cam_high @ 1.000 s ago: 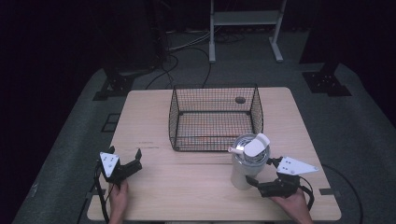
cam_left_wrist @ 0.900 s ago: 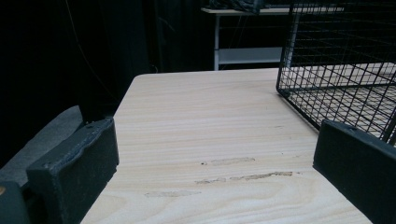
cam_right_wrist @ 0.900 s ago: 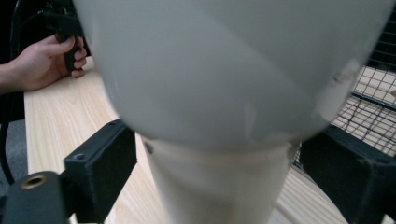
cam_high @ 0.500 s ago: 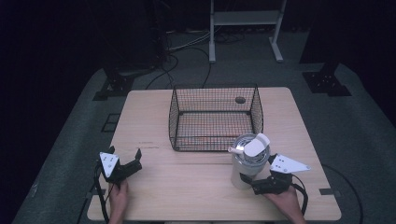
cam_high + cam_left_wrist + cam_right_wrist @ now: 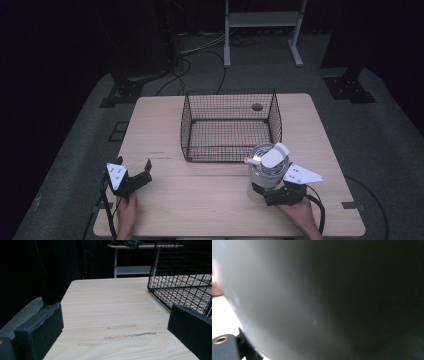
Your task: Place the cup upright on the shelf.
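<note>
A pale grey cylindrical container (image 5: 265,176) with a white flap on top stands upright on the table's right front, just before the wire basket. My right gripper (image 5: 268,195) is pushed up against its base, jaws spread on either side, so it looks open. In the right gripper view the container's grey wall (image 5: 287,290) sits very close, with one black jaw at the bottom left corner. My left gripper (image 5: 134,165) rests open and holds nothing near the front left edge. Its jaws (image 5: 115,315) frame bare wood.
A black wire basket (image 5: 227,106) stands at the middle back of the wooden table (image 5: 200,200); its corner (image 5: 182,270) lies ahead and right of the left gripper. A small dark object lies in its far right corner. Dark floor, cables and a white stand lie beyond.
My right gripper has slid left, up to the container's base. The container and the left gripper have stayed put.
</note>
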`<state>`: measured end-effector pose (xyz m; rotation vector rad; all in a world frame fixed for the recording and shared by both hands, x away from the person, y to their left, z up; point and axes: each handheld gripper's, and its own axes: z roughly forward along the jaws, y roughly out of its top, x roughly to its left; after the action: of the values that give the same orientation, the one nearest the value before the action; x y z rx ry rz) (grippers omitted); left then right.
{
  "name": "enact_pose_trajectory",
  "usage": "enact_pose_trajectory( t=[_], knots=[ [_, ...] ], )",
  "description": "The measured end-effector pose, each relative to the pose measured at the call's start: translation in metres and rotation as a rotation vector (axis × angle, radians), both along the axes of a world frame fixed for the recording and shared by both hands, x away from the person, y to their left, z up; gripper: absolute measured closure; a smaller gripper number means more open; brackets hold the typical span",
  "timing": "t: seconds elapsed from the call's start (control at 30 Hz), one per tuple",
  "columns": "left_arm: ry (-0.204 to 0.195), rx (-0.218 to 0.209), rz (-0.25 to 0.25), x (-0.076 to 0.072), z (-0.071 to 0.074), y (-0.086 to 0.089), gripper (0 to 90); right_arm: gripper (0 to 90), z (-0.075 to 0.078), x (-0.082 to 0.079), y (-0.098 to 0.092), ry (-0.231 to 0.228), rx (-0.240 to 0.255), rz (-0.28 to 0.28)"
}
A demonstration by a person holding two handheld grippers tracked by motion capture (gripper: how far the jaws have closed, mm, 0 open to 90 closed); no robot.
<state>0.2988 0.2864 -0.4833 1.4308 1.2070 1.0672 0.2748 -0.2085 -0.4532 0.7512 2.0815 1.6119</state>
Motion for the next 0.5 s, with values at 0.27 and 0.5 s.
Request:
enact_pose_trajectory(
  t=[0.27,0.5],
  knots=[
    [0.000,0.000,0.000,0.0000,0.0000,0.0000,0.0,7.1,0.0004,0.0001,-0.0010,0.001,0.000,0.003],
    [-0.002,-0.002,0.001,-0.0001,0.0000,0.0002,0.0,7.6,0.0013,-0.0004,-0.0012,0.008,-0.005,0.002]
  ],
)
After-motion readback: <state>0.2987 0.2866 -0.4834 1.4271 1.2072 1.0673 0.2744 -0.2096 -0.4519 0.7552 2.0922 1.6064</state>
